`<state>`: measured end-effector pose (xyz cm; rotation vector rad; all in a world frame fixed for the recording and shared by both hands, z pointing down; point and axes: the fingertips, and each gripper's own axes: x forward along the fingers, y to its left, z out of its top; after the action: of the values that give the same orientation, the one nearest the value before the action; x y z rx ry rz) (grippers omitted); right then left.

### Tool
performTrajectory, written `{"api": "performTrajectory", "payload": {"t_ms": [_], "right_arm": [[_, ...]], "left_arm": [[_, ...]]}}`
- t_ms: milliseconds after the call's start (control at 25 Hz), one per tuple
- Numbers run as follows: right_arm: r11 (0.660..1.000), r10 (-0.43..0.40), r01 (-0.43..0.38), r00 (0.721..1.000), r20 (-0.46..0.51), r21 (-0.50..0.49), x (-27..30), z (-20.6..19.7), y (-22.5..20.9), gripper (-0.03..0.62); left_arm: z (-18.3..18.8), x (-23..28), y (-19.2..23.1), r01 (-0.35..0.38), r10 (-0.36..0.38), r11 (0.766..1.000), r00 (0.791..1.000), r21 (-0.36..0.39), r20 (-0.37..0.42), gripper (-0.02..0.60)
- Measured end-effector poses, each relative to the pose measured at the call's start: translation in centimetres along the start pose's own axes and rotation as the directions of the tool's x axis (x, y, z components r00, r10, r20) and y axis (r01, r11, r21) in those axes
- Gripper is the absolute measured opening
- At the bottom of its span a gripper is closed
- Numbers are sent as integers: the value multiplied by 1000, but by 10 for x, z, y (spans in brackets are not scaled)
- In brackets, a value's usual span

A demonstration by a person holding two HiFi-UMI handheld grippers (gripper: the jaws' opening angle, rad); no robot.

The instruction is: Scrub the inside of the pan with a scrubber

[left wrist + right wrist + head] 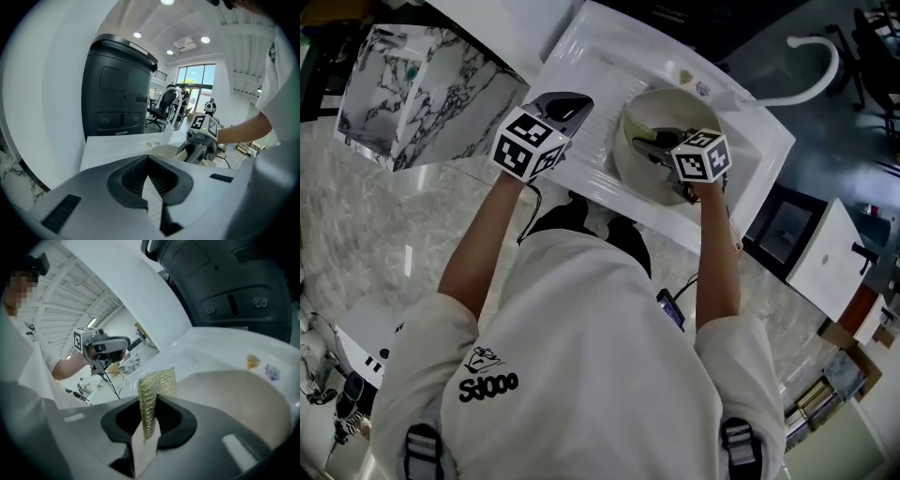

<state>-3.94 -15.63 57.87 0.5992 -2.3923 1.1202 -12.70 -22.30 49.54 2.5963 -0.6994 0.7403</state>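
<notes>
Person at a white moulded sink unit [581, 173], seen from above and behind; a round cream-coloured pan [630, 171] sits in the basin toward the unit's right end, just inside its near edge. The right gripper [667, 153] reaches down into the pan, its jaws [152, 404] pressed together on a thin gold-green mesh scrubber [157, 383], whose free end stands up past the tips and points at the pan's pale inner wall [234, 394]; whether mesh and wall are touching cannot be told. The left gripper [567, 110] hangs over the ribbed draining part at the unit's left end, well apart from the pan, its jaws [149, 161] closed tip to tip with nothing between them. Step in hand, by my reading: the scrubbing itself, at or near its start, since the tool is gripped and already inside the vessel. The next move calls for laying the mesh flat against the inner surface and rubbing round wall and base; the loose pan may slide unless the idle left gripper steadies its rim
</notes>
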Motion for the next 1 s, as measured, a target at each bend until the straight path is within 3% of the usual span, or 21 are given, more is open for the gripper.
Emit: {"api": "performTrajectory", "payload": {"t_ms": [200, 400, 520, 680, 880, 1000], "right_arm": [[985, -159, 167, 976, 148, -43, -46, 38, 0, 78], [944, -290, 323, 909, 300, -64, -120, 70, 8, 78], [881, -399, 462, 839, 369, -97, -171, 85, 8, 77], [779, -516, 619, 723, 459, -101, -233, 102, 9, 77], [671, -587, 738, 591, 553, -76, -291, 121, 17, 77], [628, -613, 777, 522, 592, -35, -320, 126, 24, 77]], "left_arm": [[33, -8, 18, -65, 65, 998, 996, 5, 65, 5], [76, 1, 10, -86, 80, 996, 986, 34, 145, 5], [101, 9, 2, -101, 83, 990, 981, 95, 178, 5], [133, 17, -13, -123, 78, 970, 974, 209, 212, 5], [174, 14, -30, -135, 56, 957, 954, 255, 295, 5], [194, 9, -41, -134, 36, 951, 942, 277, 333, 5]]}}
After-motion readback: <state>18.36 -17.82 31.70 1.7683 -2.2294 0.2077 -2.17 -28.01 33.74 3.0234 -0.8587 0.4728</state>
